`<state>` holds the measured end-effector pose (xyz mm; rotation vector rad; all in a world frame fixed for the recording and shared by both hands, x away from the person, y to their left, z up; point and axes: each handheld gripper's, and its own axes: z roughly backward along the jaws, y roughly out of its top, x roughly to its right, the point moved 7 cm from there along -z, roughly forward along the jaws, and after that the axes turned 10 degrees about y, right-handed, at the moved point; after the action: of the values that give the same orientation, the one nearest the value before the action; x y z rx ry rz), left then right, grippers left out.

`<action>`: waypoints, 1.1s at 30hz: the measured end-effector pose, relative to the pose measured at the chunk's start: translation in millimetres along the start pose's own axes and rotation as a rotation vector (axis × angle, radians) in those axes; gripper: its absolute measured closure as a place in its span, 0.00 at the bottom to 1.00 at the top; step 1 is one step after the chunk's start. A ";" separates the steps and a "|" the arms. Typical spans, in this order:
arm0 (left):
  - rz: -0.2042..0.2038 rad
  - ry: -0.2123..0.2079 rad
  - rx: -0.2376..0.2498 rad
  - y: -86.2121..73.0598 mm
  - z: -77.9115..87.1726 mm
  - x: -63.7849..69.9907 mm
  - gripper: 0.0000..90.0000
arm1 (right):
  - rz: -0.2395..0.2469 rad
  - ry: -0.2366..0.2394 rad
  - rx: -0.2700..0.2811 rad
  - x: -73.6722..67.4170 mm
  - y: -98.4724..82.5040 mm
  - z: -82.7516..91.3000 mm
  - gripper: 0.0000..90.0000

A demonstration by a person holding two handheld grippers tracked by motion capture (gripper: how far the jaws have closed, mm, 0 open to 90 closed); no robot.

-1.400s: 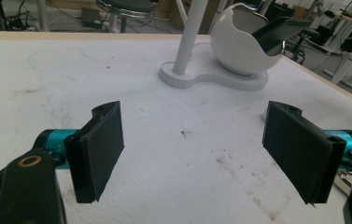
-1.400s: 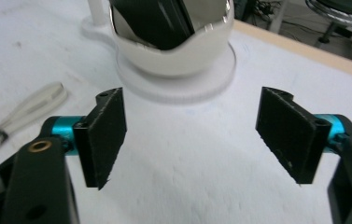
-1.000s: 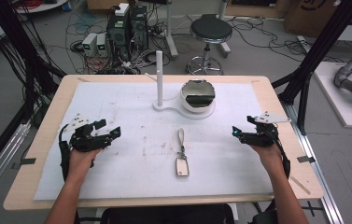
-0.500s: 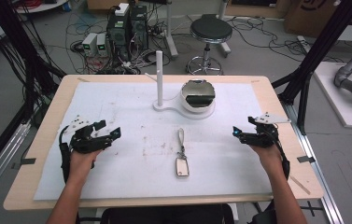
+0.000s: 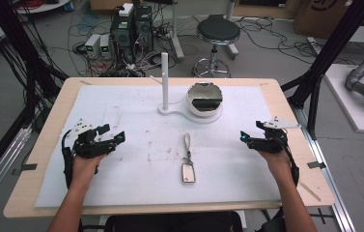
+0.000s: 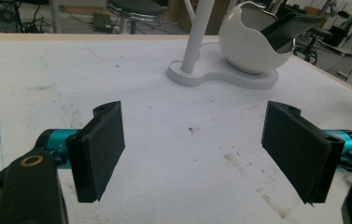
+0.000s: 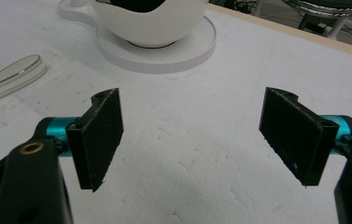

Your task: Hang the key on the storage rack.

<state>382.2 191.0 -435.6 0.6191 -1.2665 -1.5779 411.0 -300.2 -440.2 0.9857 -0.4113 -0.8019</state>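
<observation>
Midway between tongs: key fob [image 5: 188,172] (untouched)

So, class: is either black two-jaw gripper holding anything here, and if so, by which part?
Nothing is held. The left gripper and right gripper both stand open over bare white table cover; the small silver key fob with its strap lies untouched between them.
</observation>
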 end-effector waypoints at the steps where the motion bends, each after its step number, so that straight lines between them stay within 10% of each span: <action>1: -0.003 0.003 0.000 0.2 0.6 -0.5 0.24 | -0.001 0.006 0.005 -1.2 0.3 -0.6 0.25; 26: -0.042 -0.075 -0.047 0.1 -14.5 33.4 0.39 | -0.040 0.070 0.021 -17.1 0.7 -7.9 0.40; 33: -0.035 -0.053 -0.054 -0.7 -14.7 26.3 0.38 | -0.017 0.200 -0.038 -46.8 2.4 -38.4 0.57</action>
<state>384.1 160.9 -436.3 0.5718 -1.2532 -1.6620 406.1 -241.9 -455.9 1.0240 -0.2152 -0.7160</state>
